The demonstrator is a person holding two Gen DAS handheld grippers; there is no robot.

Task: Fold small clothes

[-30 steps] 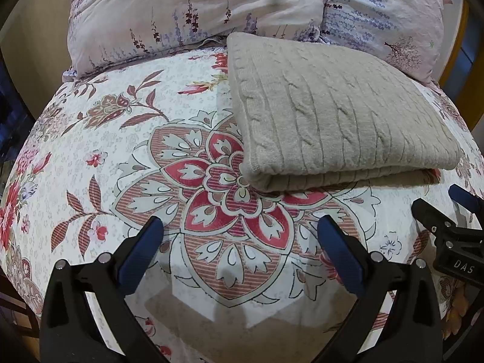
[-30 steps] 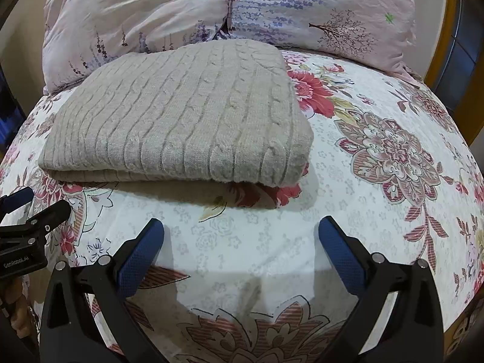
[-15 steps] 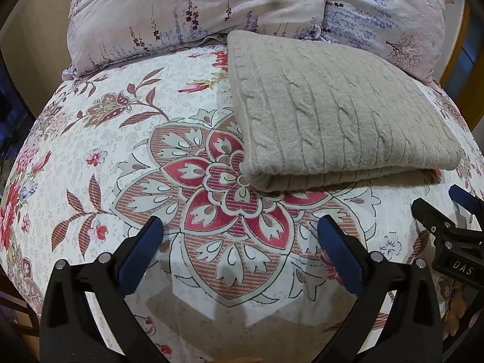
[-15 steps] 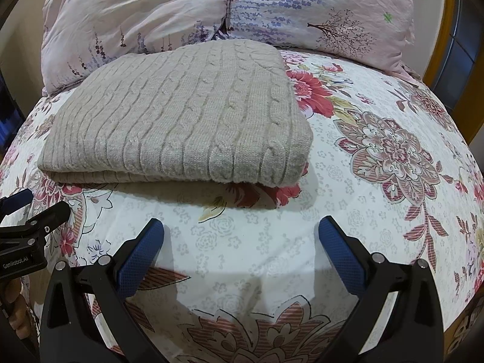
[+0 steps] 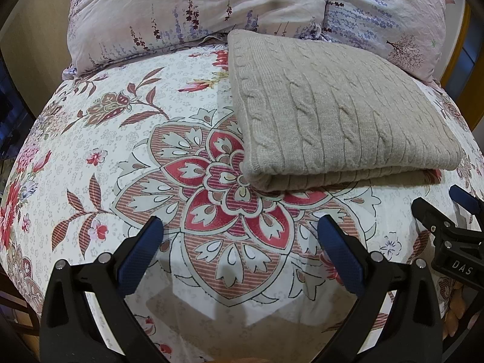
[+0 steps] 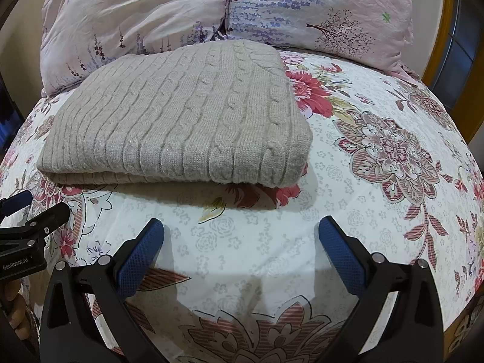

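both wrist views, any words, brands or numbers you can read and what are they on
"DAS" in white letters on the black body of the right gripper, seen at the right edge of the left wrist view.
"GenRobot.AI" in white on the black body of the left gripper, at the left edge of the right wrist view.
No readable text on the beige cable-knit folded sweater, the floral bedsheet or the lavender-print pillows.

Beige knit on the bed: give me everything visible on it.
The cable-knit sweater is beige-grey wool-like knit with raised cable and rib columns running front to back. It is folded into a neat rectangle, at least two layers showing at the near edge, and lies flat on the floral bedsheet. Its far edge reaches the two pillows; contact cannot be confirmed. Both claws, left and right, are open, short of it and not touching.
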